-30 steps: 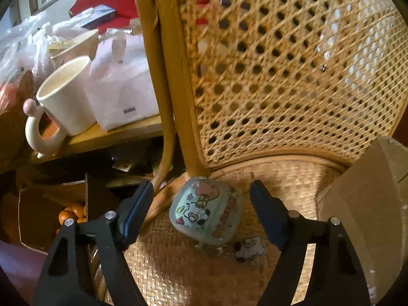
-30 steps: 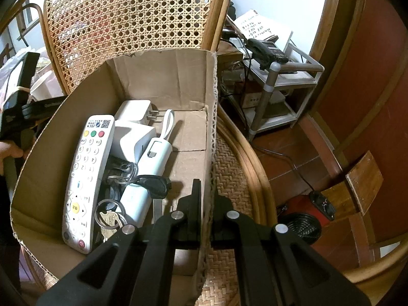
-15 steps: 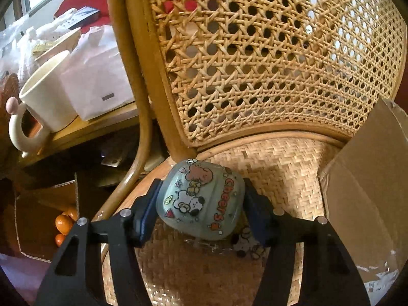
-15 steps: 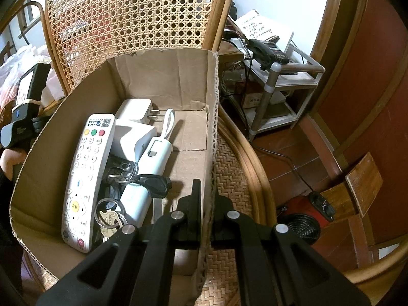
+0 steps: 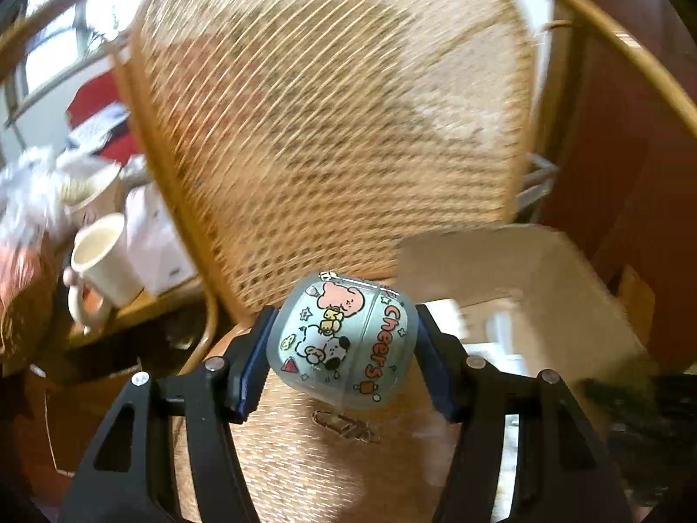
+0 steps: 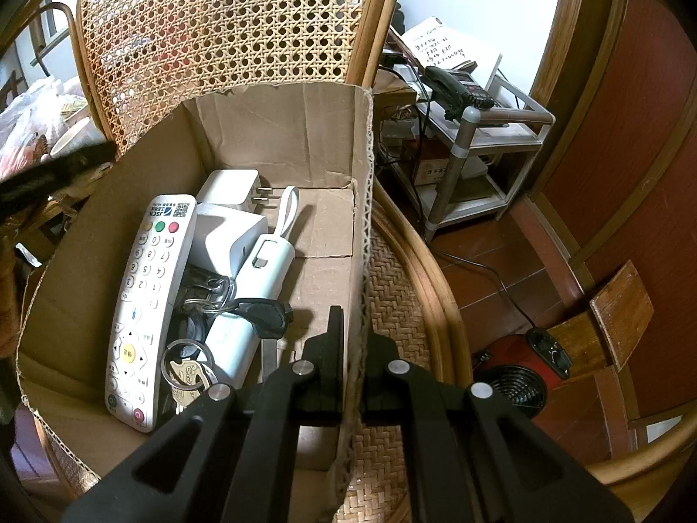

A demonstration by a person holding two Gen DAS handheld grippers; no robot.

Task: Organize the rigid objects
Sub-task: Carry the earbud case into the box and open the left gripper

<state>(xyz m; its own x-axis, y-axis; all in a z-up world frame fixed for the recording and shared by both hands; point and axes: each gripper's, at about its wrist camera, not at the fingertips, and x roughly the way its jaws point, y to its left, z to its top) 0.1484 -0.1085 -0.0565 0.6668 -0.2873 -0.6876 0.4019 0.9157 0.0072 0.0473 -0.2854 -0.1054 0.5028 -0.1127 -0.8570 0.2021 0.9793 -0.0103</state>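
The cartoon-printed case [image 5: 344,340] sat clamped between my left gripper [image 5: 342,359]'s blue pads, one pad on each side of it, lifted clear of the woven chair seat [image 5: 279,449]. A metal clip [image 5: 346,425] lay on the seat just below it. My right gripper [image 6: 353,348] was pinched narrow on the right wall of the cardboard box [image 6: 279,130], one finger inside and one outside. In the box lay a white remote [image 6: 146,300], two white chargers [image 6: 231,213], a white stick-shaped device [image 6: 248,305] and a bunch of keys [image 6: 209,305]. The box stood on the seat against the cane chair back [image 6: 226,22].

A second earlier the case lay on the seat between wide-spread left fingers; half a second ago they had closed on it low by the weave, and now it hung higher, with the box's near wall in sight to the right. The right gripper had not shifted on the box wall.
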